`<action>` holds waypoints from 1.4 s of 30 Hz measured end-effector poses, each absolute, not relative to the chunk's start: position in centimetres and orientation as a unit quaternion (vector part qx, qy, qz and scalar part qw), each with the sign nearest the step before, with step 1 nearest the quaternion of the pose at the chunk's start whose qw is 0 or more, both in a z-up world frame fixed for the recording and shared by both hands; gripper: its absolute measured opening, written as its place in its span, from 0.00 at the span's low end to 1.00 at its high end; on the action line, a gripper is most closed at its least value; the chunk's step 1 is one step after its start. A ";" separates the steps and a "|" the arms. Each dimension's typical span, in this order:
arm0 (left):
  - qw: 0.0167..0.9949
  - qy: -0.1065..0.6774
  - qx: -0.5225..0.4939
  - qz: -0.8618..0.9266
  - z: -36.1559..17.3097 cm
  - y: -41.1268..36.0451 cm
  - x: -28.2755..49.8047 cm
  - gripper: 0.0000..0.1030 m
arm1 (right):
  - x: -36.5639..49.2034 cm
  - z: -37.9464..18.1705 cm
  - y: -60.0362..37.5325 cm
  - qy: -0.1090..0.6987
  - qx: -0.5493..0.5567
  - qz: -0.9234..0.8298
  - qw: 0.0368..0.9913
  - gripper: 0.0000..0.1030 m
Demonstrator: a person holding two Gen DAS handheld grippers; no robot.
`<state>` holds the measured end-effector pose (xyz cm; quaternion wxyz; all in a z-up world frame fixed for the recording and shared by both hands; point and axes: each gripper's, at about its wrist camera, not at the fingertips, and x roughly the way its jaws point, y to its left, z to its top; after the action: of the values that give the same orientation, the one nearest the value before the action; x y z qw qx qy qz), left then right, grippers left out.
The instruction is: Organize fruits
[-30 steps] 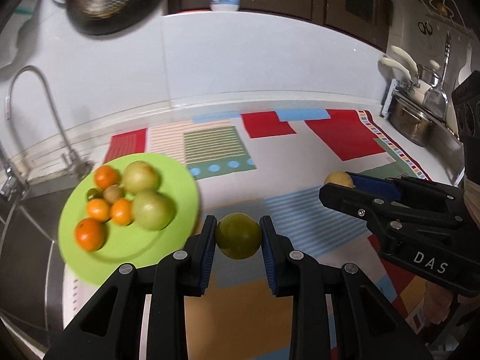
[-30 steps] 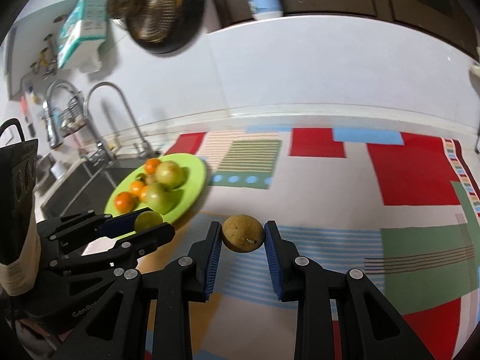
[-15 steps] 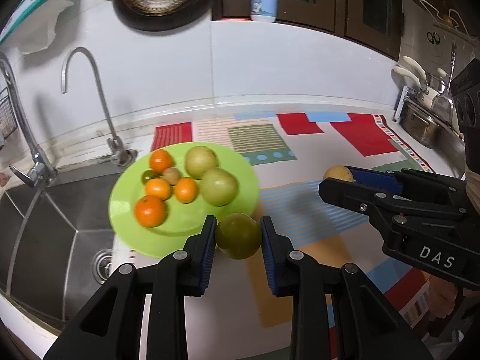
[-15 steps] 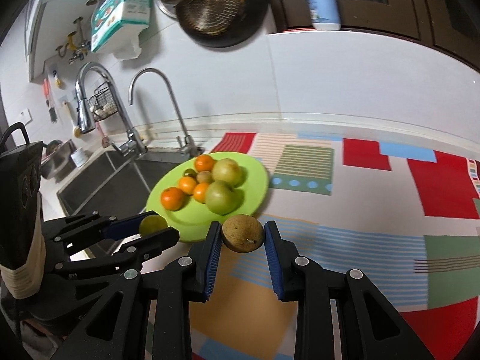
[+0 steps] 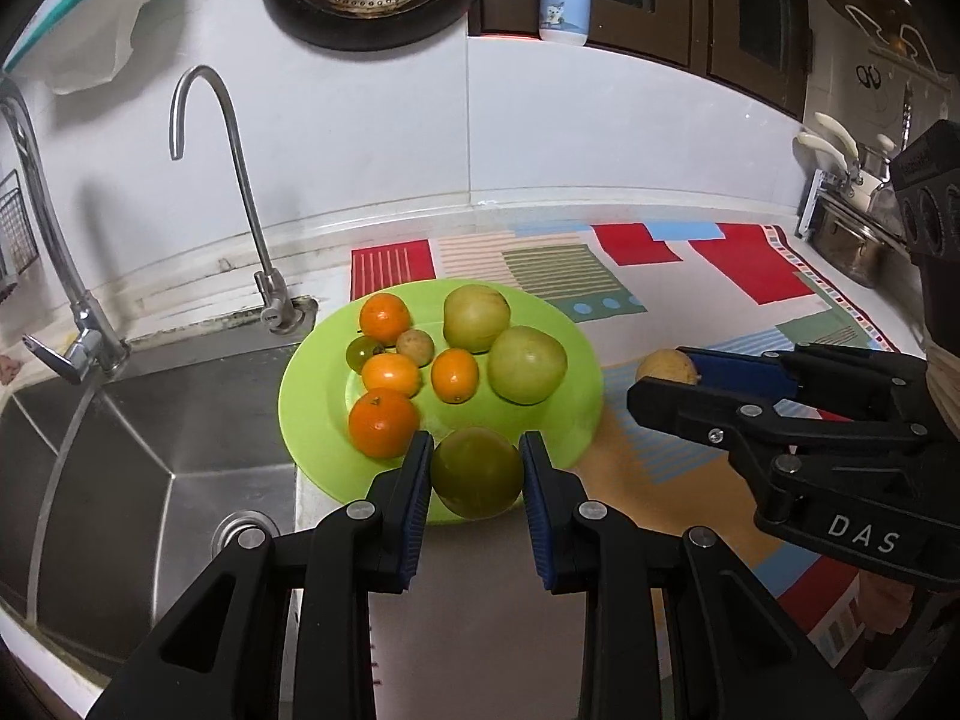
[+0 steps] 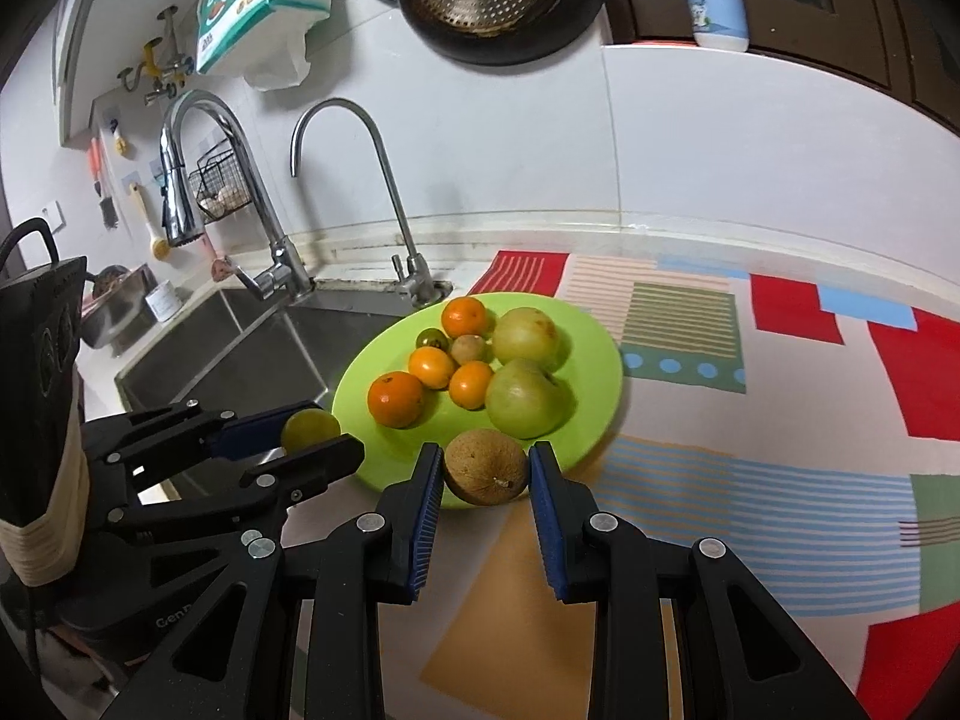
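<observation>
On the left, the green plate (image 5: 312, 396) beside the sink (image 5: 120, 420) already carries eight fruits. At its near rim the left gripper (image 5: 477, 471) is clamped on a green fruit (image 5: 477, 471); further right, the right gripper (image 6: 486, 468) grips a brown fruit (image 6: 486, 468). Both remain to be set down.

left gripper (image 5: 477, 474): black, blue ribbed pads, silver screws | right gripper (image 6: 486, 471): same, "DAS" lettering
</observation>
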<state>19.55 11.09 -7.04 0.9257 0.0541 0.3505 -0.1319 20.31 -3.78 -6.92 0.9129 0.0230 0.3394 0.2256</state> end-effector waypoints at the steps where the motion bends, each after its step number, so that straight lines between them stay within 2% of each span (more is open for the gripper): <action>1: 0.925 0.351 0.054 -0.135 -7.1 11.3 19.7 0.28 | 20.6 -7.0 -3.4 0.341 0.022 0.226 0.912 0.29; 25: 0.914 0.364 0.065 -0.167 -9.7 12.6 25.0 0.29 | 25.1 -9.7 -0.5 0.382 0.012 0.218 0.898 0.29; 27: 0.914 0.365 0.061 -0.166 -9.6 12.7 25.1 0.32 | 25.3 -9.8 -0.5 0.381 0.015 0.219 0.898 0.30; 30: 0.917 0.362 0.061 -0.155 -9.4 12.8 25.0 0.36 | 25.5 -9.7 -0.6 0.380 0.018 0.219 0.898 0.39; 37: 0.926 0.353 0.062 -0.118 -8.3 13.0 23.2 0.46 | 24.6 -8.9 -1.5 0.364 0.011 0.199 0.910 0.41; 40: 0.931 0.346 0.058 -0.102 -7.6 12.9 22.2 0.52 | 23.9 -8.5 -2.2 0.357 0.014 0.186 0.915 0.53; 42: 0.933 0.343 0.055 -0.094 -7.2 12.9 21.6 0.58 | 23.1 -8.0 -2.8 0.347 0.016 0.176 0.921 0.55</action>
<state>21.57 12.88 -7.22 0.9330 0.0553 0.3430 -0.0937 23.10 -2.80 -8.01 0.9211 0.0158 0.3470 0.1758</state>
